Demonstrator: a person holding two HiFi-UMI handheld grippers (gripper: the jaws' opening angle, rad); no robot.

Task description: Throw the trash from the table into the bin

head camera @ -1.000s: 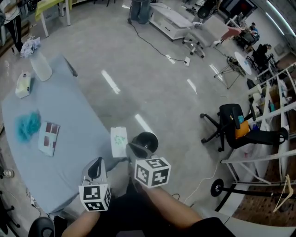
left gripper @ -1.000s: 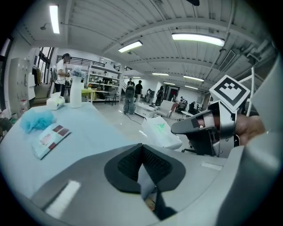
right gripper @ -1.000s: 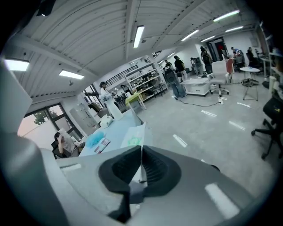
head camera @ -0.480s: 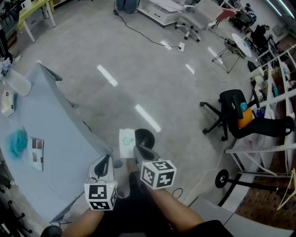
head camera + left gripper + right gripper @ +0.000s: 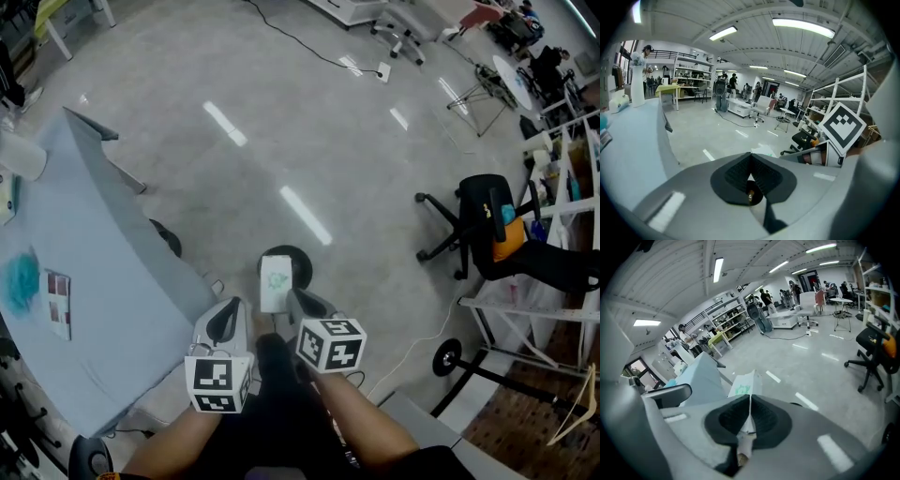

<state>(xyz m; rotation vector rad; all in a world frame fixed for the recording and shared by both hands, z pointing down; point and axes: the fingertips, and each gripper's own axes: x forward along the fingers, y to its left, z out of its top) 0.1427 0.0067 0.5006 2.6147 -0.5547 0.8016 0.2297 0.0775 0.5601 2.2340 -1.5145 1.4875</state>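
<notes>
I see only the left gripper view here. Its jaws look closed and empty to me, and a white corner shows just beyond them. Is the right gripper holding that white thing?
Observer: Yes. In the right gripper view, the right gripper is shut on a white paper packet with green print, pinched at its lower end.
Operator: Good. Where is the bin? I cannot find it in my view.
Observer: The head view shows a round black bin just past the corner of the table. The packet overlaps the bin in that picture, but I cannot tell how high above it the packet is.
</notes>
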